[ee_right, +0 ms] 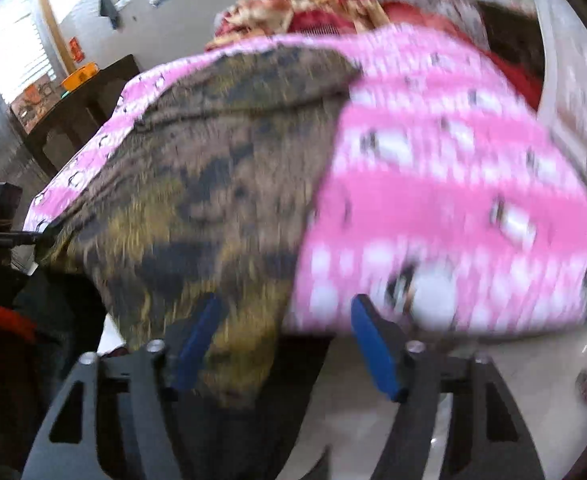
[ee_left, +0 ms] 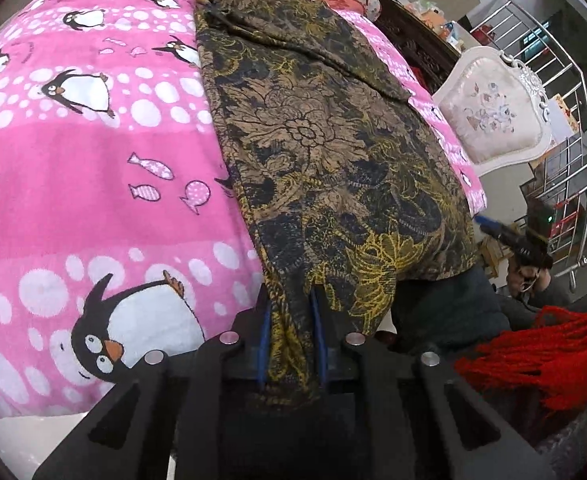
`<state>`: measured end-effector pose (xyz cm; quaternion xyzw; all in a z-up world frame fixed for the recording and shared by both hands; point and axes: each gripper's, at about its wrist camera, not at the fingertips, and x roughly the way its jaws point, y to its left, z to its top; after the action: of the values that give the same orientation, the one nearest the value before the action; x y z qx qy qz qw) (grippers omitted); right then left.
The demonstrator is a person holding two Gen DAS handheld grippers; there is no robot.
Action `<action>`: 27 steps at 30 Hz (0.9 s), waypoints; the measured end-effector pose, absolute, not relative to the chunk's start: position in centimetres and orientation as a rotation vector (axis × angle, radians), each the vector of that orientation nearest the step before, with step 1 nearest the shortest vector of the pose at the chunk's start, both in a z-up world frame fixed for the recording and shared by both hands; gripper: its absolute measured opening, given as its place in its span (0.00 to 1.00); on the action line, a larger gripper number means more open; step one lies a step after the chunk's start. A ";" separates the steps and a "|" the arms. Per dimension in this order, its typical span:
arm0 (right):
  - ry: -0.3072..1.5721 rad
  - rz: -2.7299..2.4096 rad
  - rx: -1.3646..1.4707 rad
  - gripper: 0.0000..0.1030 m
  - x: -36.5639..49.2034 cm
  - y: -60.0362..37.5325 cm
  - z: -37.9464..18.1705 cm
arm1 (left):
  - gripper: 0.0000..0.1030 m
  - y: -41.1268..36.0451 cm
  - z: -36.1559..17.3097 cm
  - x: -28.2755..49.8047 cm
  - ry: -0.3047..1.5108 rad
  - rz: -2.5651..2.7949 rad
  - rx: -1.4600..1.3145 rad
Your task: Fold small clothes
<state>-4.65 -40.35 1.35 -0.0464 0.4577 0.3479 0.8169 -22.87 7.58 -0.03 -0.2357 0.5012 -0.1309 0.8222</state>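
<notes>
A brown, black and gold floral garment [ee_left: 325, 140] lies lengthwise on a pink penguin blanket [ee_left: 85, 184]. My left gripper [ee_left: 291, 320] is shut on the garment's near hem, with cloth bunched between its blue pads. In the blurred right wrist view the same garment [ee_right: 197, 200] lies on the pink blanket [ee_right: 445, 216]. My right gripper [ee_right: 285, 320] is open at the garment's near edge; its left pad [ee_right: 197, 340] lies against the hanging cloth and its right pad [ee_right: 373, 344] is off the cloth. The right gripper also shows far off in the left wrist view [ee_left: 509, 236].
A white upholstered chair [ee_left: 497, 120] and a steel railing [ee_left: 565, 128] stand to the right of the bed. A red knitted piece [ee_left: 533, 356] lies near right. Red patterned bedding [ee_right: 325, 12] is piled at the far end. A dark table [ee_right: 65, 116] stands to the left.
</notes>
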 end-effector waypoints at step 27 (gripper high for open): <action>0.674 1.130 0.318 0.05 -4.4 -44.6 9.3 | 0.00 9.3 7.5 -25.1 0.721 -0.343 -0.628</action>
<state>-4.41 -44.63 9.26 0.1473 0.3120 0.5229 0.7794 -25.10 9.33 7.53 -0.3004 0.3451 -0.1641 0.8739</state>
